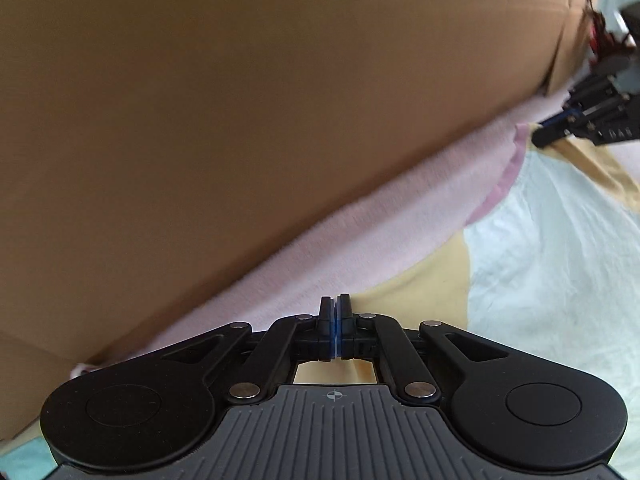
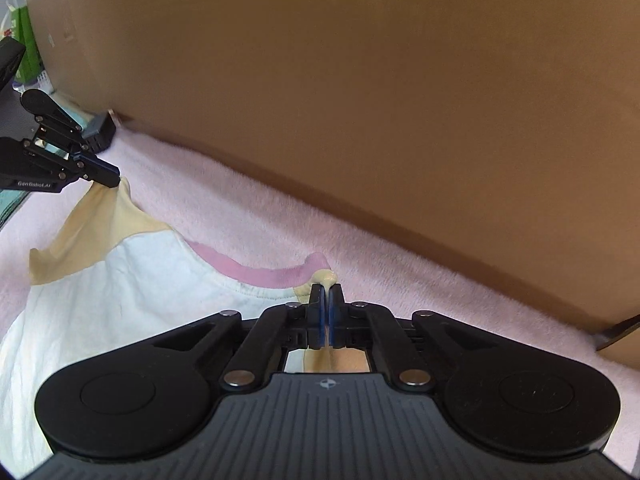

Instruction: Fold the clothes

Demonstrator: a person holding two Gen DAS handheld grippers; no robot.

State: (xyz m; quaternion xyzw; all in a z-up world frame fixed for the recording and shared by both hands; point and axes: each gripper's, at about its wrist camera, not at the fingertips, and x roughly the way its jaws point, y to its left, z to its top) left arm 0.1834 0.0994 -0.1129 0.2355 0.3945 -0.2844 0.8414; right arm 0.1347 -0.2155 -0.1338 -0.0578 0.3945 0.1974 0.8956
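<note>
Left gripper [image 2: 108, 176]: at the far left of my right-hand view, my two fingers are pressed together on a yellow shoulder corner of the shirt [image 2: 120, 280], pulling it into a small peak. In its own camera the left gripper [image 1: 335, 308] shows its pads tight together with yellow cloth right at the tips.

Shirt: pale mint-white body with yellow shoulders and a pink neckband [image 2: 260, 272], spread on the pink blanket [image 2: 400, 264] and stretched between my two grippers. In the left view the shirt [image 1: 540, 260] fills the lower right.

Right gripper [image 2: 327, 292]: in the middle of its own view, closed on the yellow fabric just beside the end of the pink neckband; a small bulge of cloth sticks up past the tips. From the left camera the right gripper [image 1: 540, 138] sits at the far right edge, its tip on a yellow corner.

Pink blanket [image 1: 360, 240]: fluffy, lying under the shirt and running up to the box.

Cardboard box [image 2: 360, 80]: a brown wall filling the background, standing right at the blanket's far edge; the same cardboard box [image 1: 240, 100] fills most of the left view.
</note>
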